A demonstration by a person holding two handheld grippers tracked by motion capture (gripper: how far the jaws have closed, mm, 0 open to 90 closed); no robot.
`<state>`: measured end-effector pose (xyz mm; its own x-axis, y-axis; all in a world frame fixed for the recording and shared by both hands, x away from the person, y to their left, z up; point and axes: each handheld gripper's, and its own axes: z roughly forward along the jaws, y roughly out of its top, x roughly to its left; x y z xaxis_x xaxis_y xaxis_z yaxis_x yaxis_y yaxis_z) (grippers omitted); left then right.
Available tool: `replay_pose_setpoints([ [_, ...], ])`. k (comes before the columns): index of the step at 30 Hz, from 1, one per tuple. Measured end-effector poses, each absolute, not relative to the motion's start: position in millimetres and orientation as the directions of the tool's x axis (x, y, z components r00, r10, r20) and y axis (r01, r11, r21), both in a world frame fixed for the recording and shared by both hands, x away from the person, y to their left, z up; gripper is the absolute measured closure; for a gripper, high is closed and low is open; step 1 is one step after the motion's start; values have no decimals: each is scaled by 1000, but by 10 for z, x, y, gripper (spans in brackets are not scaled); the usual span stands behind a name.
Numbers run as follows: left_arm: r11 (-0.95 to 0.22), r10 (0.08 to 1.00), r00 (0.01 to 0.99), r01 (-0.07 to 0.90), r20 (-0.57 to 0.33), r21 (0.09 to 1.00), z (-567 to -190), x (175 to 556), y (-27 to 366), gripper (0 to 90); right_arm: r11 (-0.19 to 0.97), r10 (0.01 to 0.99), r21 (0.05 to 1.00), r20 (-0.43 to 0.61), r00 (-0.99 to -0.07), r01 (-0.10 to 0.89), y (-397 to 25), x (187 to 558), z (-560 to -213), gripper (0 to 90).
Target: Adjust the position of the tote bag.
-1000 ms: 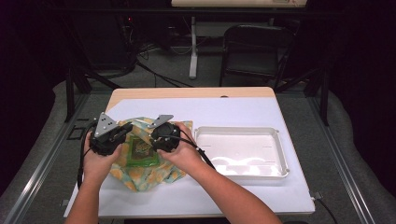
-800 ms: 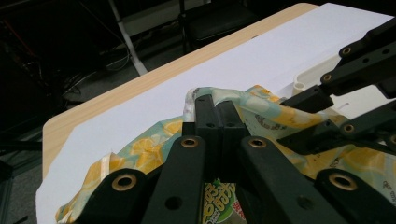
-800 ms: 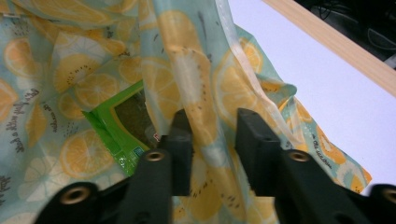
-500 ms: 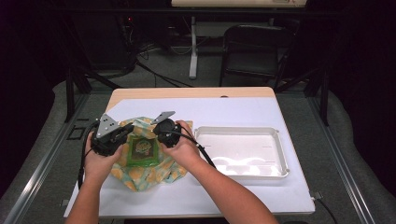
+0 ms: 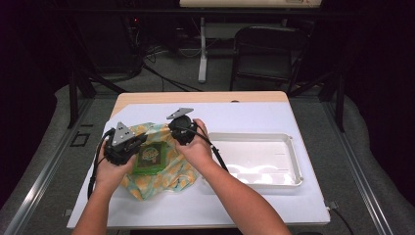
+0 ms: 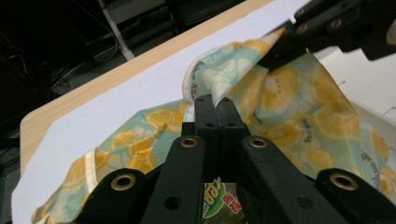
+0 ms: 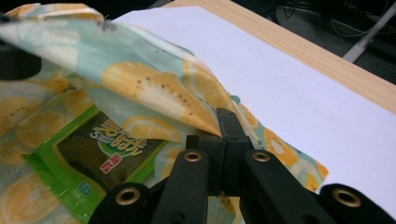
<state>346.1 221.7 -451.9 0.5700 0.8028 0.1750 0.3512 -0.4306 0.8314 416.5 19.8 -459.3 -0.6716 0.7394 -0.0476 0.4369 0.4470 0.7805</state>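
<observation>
A cloth printed with lemons (image 5: 161, 174) lies on the white table cover, with a green snack packet (image 5: 150, 157) on its middle. My left gripper (image 5: 139, 138) is shut on the cloth's far-left edge and holds it lifted; in the left gripper view the jaws pinch a raised fold of cloth (image 6: 219, 84). My right gripper (image 5: 172, 130) is shut on the far-right edge of the cloth (image 7: 154, 88), which hangs stretched over the packet (image 7: 93, 154). The right gripper's jaws also appear at the top right of the left gripper view (image 6: 280, 49).
A white rectangular tray (image 5: 288, 147) sits on the table to the right of the cloth. The wooden table edge (image 5: 205, 97) runs along the far side. A dark chair (image 5: 269, 49) and cables stand on the floor beyond.
Both grippers have moved away from me with the cloth's far edge, lifting it higher above the packet. The right gripper has risen and gone farther back.
</observation>
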Motion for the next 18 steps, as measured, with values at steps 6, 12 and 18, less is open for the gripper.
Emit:
replay_pose_setpoints([
  [6, -464, 791, 581, 368, 191, 806, -4598, 3497, 2161, 877, 436, 759, 784, -56, -648, 442, 181, 4205, -4582, 900],
  [12, -432, 791, 593, 371, 149, 822, -4555, 3484, 2208, 703, 414, 770, 793, -43, -636, 448, 147, 4237, -4576, 900],
  [18, -399, 800, 586, 357, 131, 844, -4434, 3381, 2393, 576, 404, 778, 793, -35, -627, 457, 115, 4256, -4565, 900],
])
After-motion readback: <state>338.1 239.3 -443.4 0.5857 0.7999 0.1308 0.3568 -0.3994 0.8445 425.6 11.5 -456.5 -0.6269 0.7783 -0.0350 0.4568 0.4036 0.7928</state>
